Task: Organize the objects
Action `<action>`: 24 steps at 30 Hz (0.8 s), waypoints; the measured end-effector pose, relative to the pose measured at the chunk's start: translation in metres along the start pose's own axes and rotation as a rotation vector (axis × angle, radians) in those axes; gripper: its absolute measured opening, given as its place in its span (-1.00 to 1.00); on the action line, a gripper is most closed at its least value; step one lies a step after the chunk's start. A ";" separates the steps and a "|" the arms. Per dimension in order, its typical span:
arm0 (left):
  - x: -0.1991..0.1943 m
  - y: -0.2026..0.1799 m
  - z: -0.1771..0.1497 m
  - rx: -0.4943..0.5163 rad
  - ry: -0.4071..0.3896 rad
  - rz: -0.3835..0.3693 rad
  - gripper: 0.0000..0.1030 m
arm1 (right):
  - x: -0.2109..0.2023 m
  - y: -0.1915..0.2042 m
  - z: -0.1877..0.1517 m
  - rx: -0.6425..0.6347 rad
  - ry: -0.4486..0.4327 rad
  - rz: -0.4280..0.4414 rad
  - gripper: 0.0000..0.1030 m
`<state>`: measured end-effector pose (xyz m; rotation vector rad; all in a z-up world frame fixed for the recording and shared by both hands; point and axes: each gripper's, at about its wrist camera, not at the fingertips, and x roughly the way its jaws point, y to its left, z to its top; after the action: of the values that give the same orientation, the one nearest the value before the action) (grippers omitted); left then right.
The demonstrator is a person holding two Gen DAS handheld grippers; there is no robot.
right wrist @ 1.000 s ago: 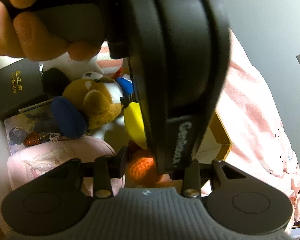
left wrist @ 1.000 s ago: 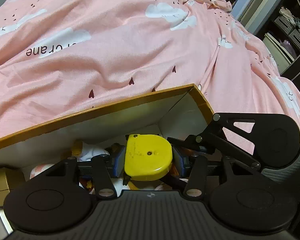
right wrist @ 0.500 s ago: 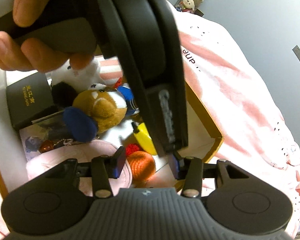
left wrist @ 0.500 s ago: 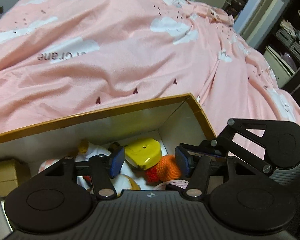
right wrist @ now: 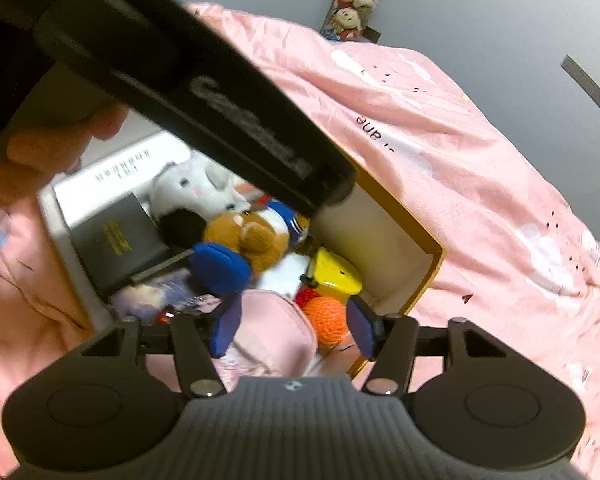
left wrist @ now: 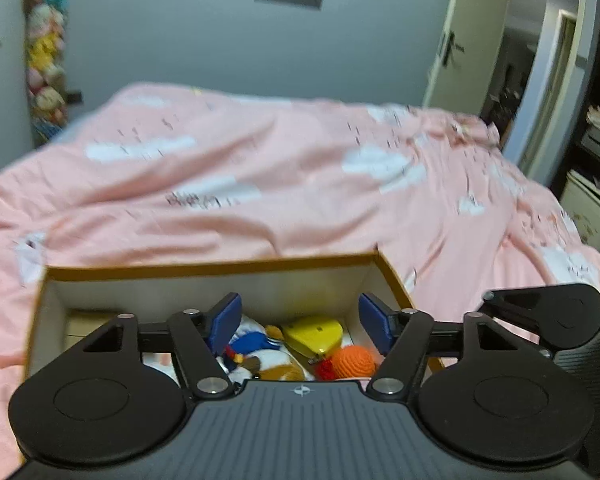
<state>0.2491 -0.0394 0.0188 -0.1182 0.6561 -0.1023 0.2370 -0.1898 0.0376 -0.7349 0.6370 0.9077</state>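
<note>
A cardboard box [left wrist: 204, 270] with an orange rim stands on the pink bed. In it lie a yellow tape measure [left wrist: 314, 334], an orange knitted ball [left wrist: 352, 362] and a brown and blue plush toy [left wrist: 260, 344]. My left gripper [left wrist: 300, 322] is open and empty above the box. My right gripper [right wrist: 294, 330] is open and empty over the box's near corner. In the right wrist view the box [right wrist: 420, 232] holds the tape measure [right wrist: 334, 274], the ball [right wrist: 326, 318], the brown plush [right wrist: 256, 238], a white plush [right wrist: 194, 190], a dark book [right wrist: 116, 236] and a pink pouch [right wrist: 276, 332].
The left gripper's body [right wrist: 204, 96] and the hand holding it [right wrist: 40, 148] cross the top left of the right wrist view. The pink duvet [left wrist: 260, 184] surrounds the box. A doorway [left wrist: 512, 60] and shelves [left wrist: 596, 136] are at the right. Plush toys [left wrist: 44, 64] hang on the far wall.
My left gripper let go of the yellow tape measure, which now lies in the box, and rose away with its jaws wide. My right gripper also pulled back and up.
</note>
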 end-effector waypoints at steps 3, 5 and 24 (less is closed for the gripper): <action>-0.024 -0.004 -0.002 0.027 -0.068 0.044 0.71 | -0.021 0.000 -0.002 0.065 -0.020 0.024 0.38; -0.040 -0.006 -0.003 0.045 -0.102 0.069 0.71 | -0.027 0.008 0.010 0.110 -0.041 0.033 0.49; -0.145 0.010 -0.051 0.045 -0.209 0.233 0.79 | -0.080 0.065 -0.002 0.590 -0.330 -0.180 0.97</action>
<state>0.1043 -0.0143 0.0651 -0.0077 0.4543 0.1185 0.1423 -0.2016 0.0778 -0.1043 0.4976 0.6077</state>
